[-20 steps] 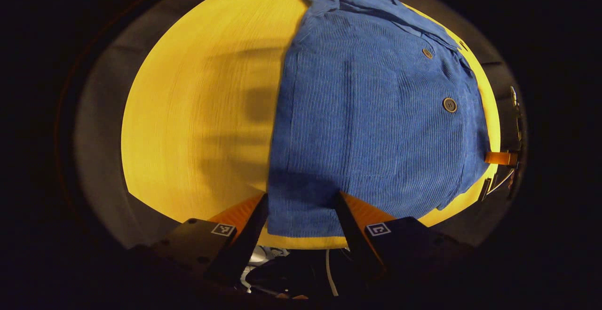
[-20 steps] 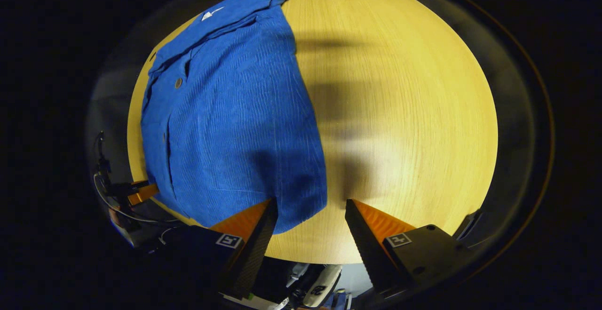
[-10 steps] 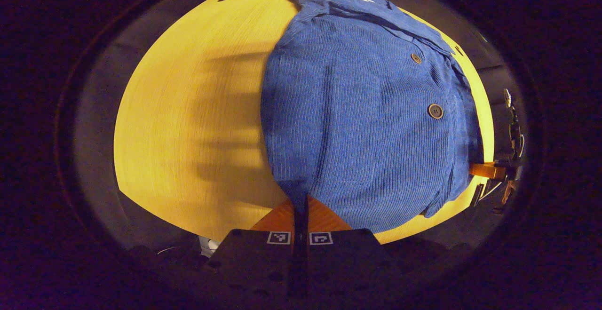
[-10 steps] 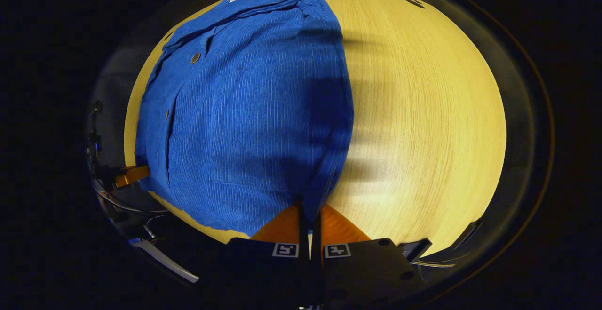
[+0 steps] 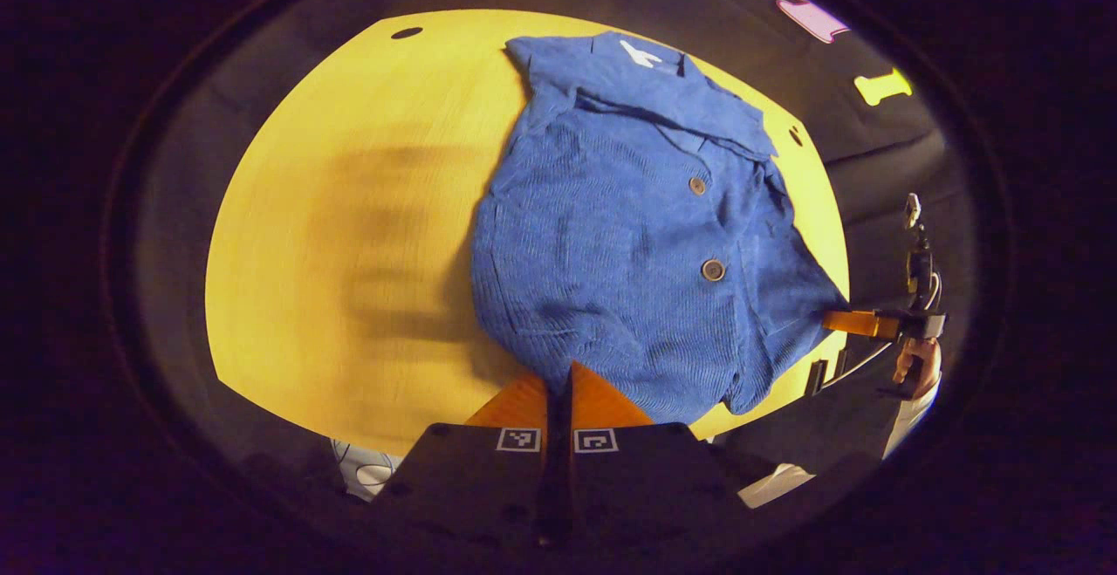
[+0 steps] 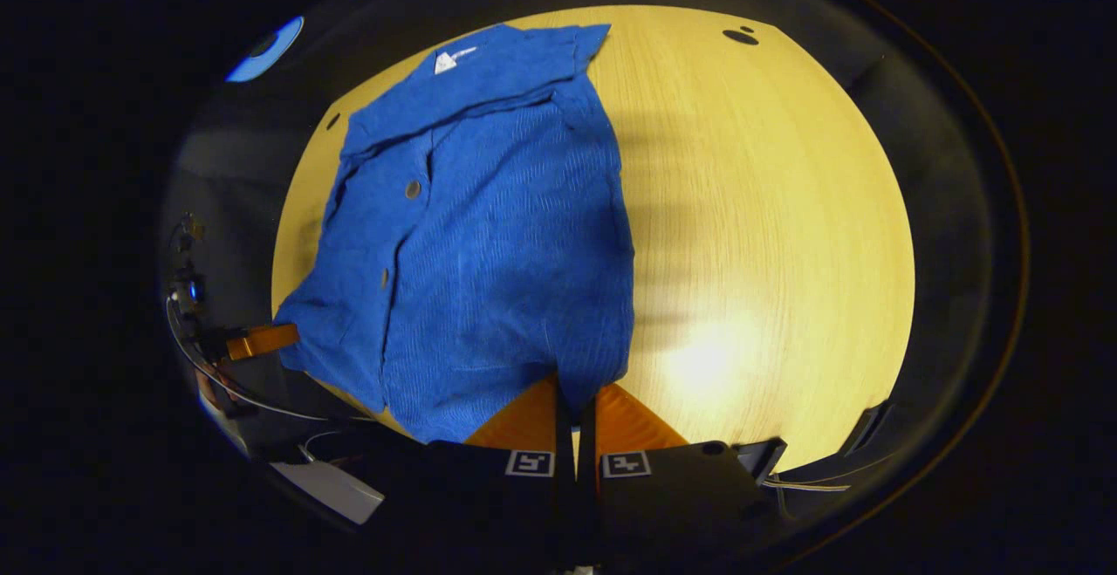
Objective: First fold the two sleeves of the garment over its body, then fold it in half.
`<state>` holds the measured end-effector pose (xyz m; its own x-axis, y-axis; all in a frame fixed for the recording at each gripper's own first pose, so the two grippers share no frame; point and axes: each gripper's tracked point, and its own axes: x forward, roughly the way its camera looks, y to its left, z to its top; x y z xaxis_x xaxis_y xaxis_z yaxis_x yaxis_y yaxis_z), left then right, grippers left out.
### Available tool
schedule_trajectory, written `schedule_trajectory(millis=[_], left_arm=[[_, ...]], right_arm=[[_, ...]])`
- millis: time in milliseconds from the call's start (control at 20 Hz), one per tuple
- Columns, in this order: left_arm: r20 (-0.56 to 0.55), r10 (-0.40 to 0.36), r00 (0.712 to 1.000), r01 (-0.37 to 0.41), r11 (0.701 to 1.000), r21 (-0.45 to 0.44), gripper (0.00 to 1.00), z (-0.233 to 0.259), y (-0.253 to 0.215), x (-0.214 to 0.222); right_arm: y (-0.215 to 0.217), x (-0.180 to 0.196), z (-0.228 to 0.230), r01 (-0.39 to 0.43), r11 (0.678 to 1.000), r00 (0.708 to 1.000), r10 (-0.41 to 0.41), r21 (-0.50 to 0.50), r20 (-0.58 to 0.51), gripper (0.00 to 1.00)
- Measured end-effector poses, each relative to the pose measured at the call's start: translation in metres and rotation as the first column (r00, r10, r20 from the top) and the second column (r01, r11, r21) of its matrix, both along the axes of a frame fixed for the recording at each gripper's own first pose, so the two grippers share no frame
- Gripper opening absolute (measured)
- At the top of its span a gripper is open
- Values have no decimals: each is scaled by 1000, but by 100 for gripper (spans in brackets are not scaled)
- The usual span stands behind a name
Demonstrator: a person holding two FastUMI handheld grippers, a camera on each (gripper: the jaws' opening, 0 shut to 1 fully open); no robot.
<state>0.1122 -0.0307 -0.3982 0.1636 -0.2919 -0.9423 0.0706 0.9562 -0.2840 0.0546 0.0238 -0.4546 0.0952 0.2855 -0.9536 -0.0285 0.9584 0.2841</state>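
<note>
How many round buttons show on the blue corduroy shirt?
2 in the left gripper view: an upper round button just below the collar on the blue corduroy shirt, and a lower one mid-placket. Others may be hidden in the bunched hem.

One blue shirt (image 5: 628,243), two brown buttons (image 5: 713,270) on its front, one white neck label (image 5: 640,54), one yellow counter (image 5: 349,226), two grippers (image 5: 560,383)

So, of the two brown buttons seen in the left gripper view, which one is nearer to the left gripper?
The lower button, the larger-looking one; the upper button sits closer to the collar, farther from the left gripper.
</note>
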Motion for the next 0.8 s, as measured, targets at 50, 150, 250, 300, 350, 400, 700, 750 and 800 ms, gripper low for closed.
schedule_trajectory(millis=[50, 150, 250, 300, 350, 400, 700, 750, 800], left_arm=[[38, 7, 999, -6, 1000, -15, 0, 14, 0, 7], [121, 4, 993, -2, 1000, -14, 0, 41, 4, 23], [196, -16, 980, 15, 1000, 5, 0, 67, 6, 45], [233, -21, 972, 20, 1000, 5, 0, 83, 5, 61], [267, -23, 963, 23, 1000, 1, 0, 99, 3, 79], [300, -20, 954, 25, 1000, -12, 0, 114, -1, 98], [490, -22, 871, 12, 1000, 23, 0, 174, 7, 223], [510, -32, 859, 11, 999, 45, 0, 174, 3, 248], [525, -48, 850, 11, 997, 72, 0, 171, 1, 272]], right_arm=[[0, 12, 13, 7, 1000, 999, -8, 5, 32, 5], [3, 37, 43, 25, 999, 994, -28, 31, 103, 5], [11, 67, 76, 45, 997, 982, -56, 61, 182, 5], [12, 85, 89, 51, 996, 973, -65, 70, 224, 5], [13, 103, 101, 54, 996, 961, -71, 72, 268, 5], [12, 122, 111, 55, 996, 947, -73, 66, 312, 5], [21, 236, 154, 80, 994, 848, -106, 72, 519, 5], [23, 260, 153, 90, 993, 837, -118, 77, 534, 5], [27, 284, 146, 103, 992, 829, -127, 74, 544, 5]])
